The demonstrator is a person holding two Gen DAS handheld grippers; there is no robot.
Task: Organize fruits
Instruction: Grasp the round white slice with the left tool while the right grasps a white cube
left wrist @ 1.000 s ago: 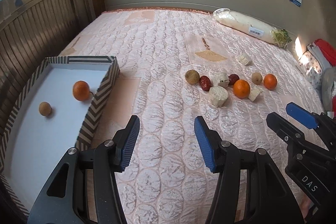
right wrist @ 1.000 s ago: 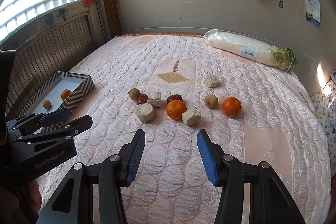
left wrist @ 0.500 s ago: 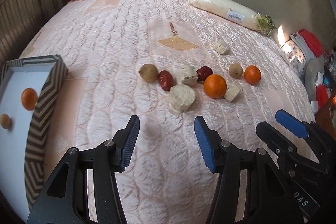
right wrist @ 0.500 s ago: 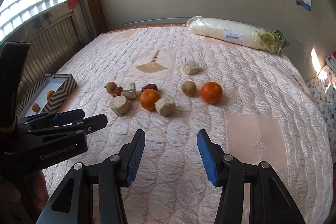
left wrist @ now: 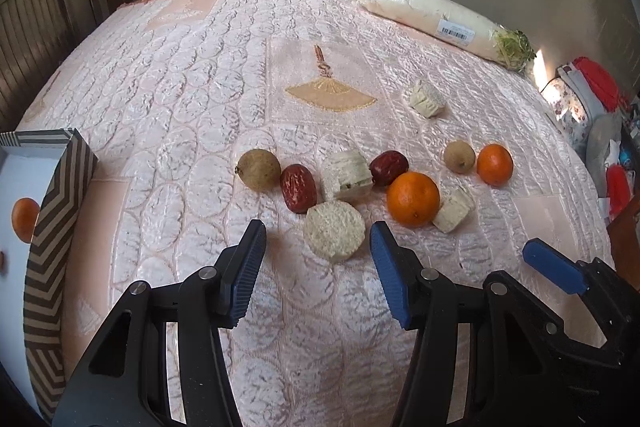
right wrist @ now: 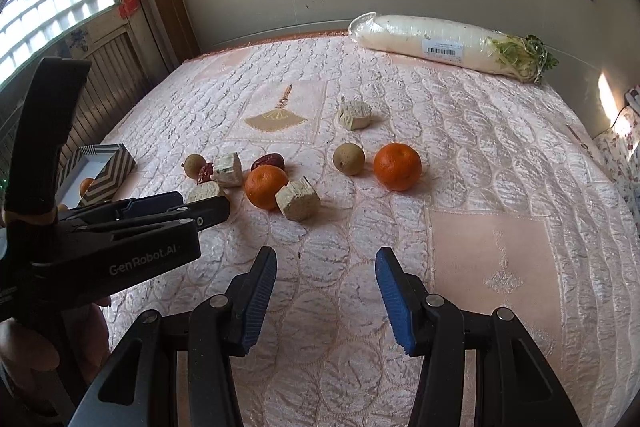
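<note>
Fruits lie clustered on the pink quilt: a brown round fruit [left wrist: 258, 169], two red dates [left wrist: 298, 187], a large orange [left wrist: 413, 199], a small brown fruit [left wrist: 459, 157] and a small orange [left wrist: 495, 164]. Pale cut chunks lie mixed among them. My left gripper [left wrist: 318, 229] hovers low over the near edge of the cluster. Its jaws are closing, with a round pale chunk [left wrist: 334, 235] just ahead between the tips, untouched. The striped box [left wrist: 56, 195] at the left holds an orange [left wrist: 25, 219]. My right gripper [right wrist: 326, 259] stands open over bare quilt, short of the orange [right wrist: 397, 166].
A plastic-wrapped white radish [left wrist: 440, 17] lies along the far wall. One pale chunk [left wrist: 427, 100] sits apart behind the cluster. Bags and clutter [left wrist: 600, 99] stand off the bed's right edge. In the right wrist view, the left gripper's body [right wrist: 120, 247] fills the left side.
My left gripper swung right from the striped box to the fruit cluster and came closer and lower; its jaws narrowed slightly. My right gripper advanced toward the fruits, jaws unchanged.
</note>
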